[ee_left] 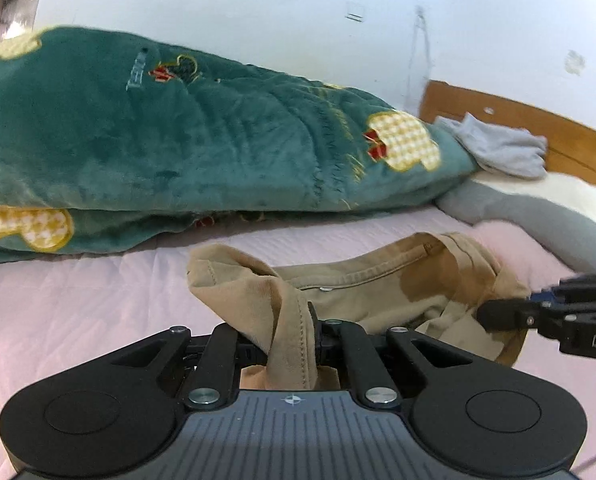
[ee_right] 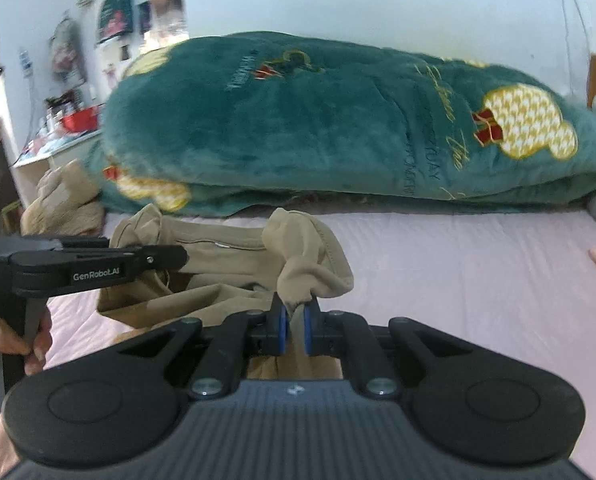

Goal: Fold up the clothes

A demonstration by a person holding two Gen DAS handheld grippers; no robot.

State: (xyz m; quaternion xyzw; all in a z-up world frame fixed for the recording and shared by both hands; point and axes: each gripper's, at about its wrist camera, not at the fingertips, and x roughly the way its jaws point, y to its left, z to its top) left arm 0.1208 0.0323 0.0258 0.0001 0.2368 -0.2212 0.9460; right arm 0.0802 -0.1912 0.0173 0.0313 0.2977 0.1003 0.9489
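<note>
1. My left gripper (ee_left: 293, 332) is matte black: two round caps, a ribbed grey deck with a crosshair mark, silver screws.
2. My right gripper (ee_right: 293, 322) matches it, with blue finger pads (ee_right: 282, 330).
3. White "GenRobot.AI" lettering marks one side.

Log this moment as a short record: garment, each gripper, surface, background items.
garment: tan trousers, bunched on the bed, both pinched ends lifted
left gripper: shut on a fold of the tan trousers
right gripper: shut on another fold of the same garment
surface: pink bedsheet
behind: green blanket, folded, against the wall
far right: grey pillow with a grey cloth on top
</note>
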